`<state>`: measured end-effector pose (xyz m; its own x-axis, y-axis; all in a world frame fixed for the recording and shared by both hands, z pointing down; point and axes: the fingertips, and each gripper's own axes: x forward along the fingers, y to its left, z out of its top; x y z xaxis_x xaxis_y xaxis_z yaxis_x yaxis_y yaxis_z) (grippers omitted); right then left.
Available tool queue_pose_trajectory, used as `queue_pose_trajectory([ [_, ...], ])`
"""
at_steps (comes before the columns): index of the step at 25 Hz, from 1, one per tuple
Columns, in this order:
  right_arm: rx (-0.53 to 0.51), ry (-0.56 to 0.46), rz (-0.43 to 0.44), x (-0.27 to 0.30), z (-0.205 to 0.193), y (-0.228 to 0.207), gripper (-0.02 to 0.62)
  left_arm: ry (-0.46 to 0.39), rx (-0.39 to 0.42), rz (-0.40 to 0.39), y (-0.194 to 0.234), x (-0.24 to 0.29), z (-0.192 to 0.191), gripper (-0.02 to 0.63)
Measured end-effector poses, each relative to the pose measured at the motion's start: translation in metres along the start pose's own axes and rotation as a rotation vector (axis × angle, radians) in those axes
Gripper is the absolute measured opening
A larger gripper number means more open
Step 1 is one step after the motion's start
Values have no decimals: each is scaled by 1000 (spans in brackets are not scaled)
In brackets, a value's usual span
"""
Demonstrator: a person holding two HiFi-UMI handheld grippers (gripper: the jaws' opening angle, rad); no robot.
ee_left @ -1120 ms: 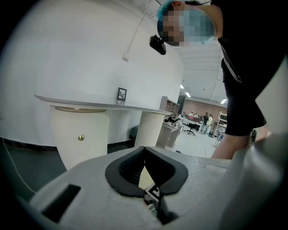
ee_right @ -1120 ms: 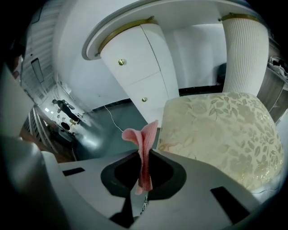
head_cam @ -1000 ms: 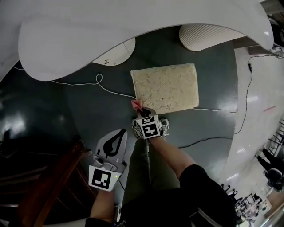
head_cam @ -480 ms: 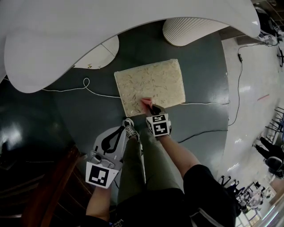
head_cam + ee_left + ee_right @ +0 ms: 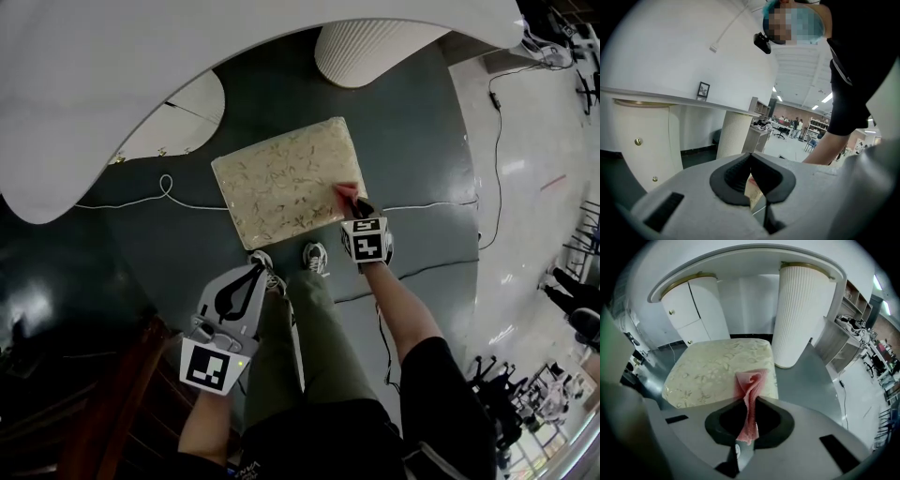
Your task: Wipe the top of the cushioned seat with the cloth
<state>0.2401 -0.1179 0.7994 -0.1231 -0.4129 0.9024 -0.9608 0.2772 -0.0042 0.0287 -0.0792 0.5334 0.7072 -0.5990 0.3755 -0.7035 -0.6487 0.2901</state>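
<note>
- Cushioned seat (image 5: 286,181) sat on the dark floor (image 5: 422,141).
- Pink cloth (image 5: 749,380) was pinched in the right claw (image 5: 751,401), at the seat's near right corner.
- Left claw (image 5: 751,159) hung closed and empty.
- Wiping seemed underway; next, a sweep across the top.

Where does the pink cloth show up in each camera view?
Head view: pink woven cloth on the cream patterned cushioned seat's right edge.
Left gripper view: not clearly visible.
Right gripper view: lower centre, pinched between the fingers.
Shared landmark: white ribbed column, in all three views.
</note>
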Motion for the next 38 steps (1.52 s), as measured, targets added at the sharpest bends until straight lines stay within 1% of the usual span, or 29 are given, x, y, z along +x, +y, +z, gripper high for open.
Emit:
queue_pose_trajectory([
  [4, 39, 20, -66, -1, -4, -33, 26, 5, -2, -22, -10, 14, -1, 17],
  [8, 70, 70, -135, -2, -14, -65, 26, -10, -10, -34, -20, 25, 4, 17],
  [11, 60, 89, -155, -7, -17, -76, 26, -17, -11, -43, -26, 26, 6, 17],
  [14, 63, 84, -152, -17, -19, -76, 26, -3, -18, -44, -27, 25, 1, 17],
  [20, 54, 8, -123, -42, -3, -59, 26, -21, -9, -9, -23, 15, 7, 17],
  [25, 99, -73, -74, -72, 23, -39, 26, -56, -6, 46, -19, 0, 25, 17],
  [28, 117, -133, -27, -97, 46, -22, 26, -73, 9, 70, -19, -11, 40, 17],
  [33, 78, -253, 73, -145, 89, 13, 26, -97, 22, 106, -24, -29, 61, 17],
  [38, 88, -321, 165, -200, 113, 41, 26, -119, 42, 124, -39, -46, 84, 17],
])
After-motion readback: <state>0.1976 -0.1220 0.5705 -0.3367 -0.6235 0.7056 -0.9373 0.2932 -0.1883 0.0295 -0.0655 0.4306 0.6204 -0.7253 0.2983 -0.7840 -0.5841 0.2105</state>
